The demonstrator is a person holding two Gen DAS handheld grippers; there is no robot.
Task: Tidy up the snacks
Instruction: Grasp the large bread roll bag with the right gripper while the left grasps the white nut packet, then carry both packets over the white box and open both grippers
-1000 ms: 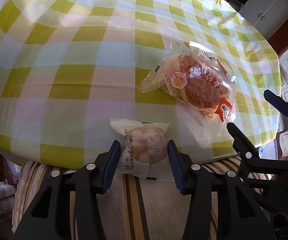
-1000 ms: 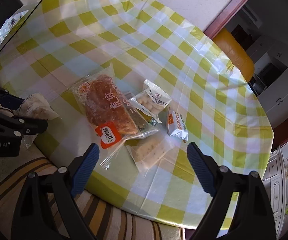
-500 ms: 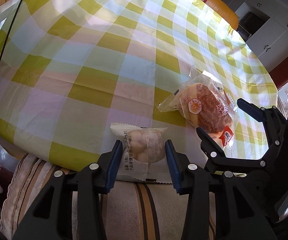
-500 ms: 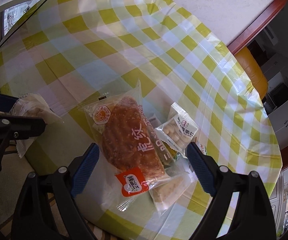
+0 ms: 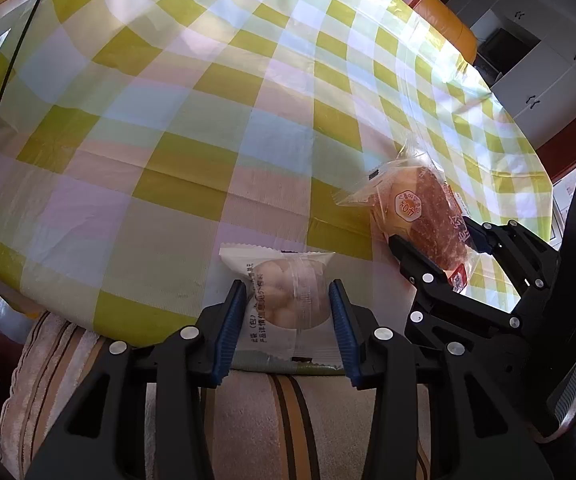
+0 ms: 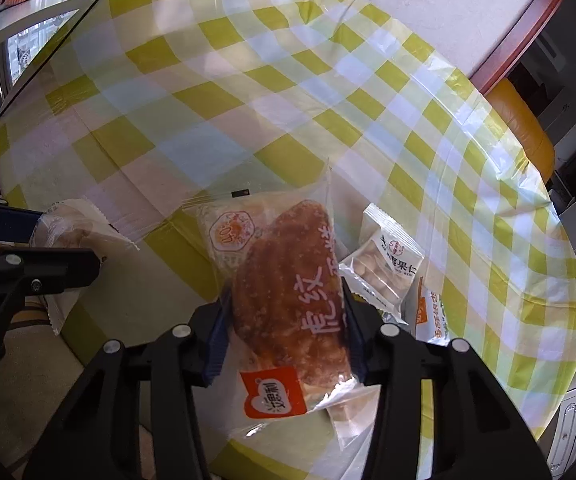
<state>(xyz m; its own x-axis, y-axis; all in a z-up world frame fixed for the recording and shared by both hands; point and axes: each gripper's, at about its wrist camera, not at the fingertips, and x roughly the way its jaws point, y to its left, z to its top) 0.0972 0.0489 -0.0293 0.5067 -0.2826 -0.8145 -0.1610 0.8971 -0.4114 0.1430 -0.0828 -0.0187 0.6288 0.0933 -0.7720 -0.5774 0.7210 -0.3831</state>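
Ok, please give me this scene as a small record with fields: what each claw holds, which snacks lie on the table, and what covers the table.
left claw: shut on the small white pastry packet, at the table's near edge
right claw: has just closed on the big bread packet; pads press both its sides
still on table: nut packet and orange-lettered packet, both right of the bread; a clear packet under the bread
table cover: yellow checked cloth
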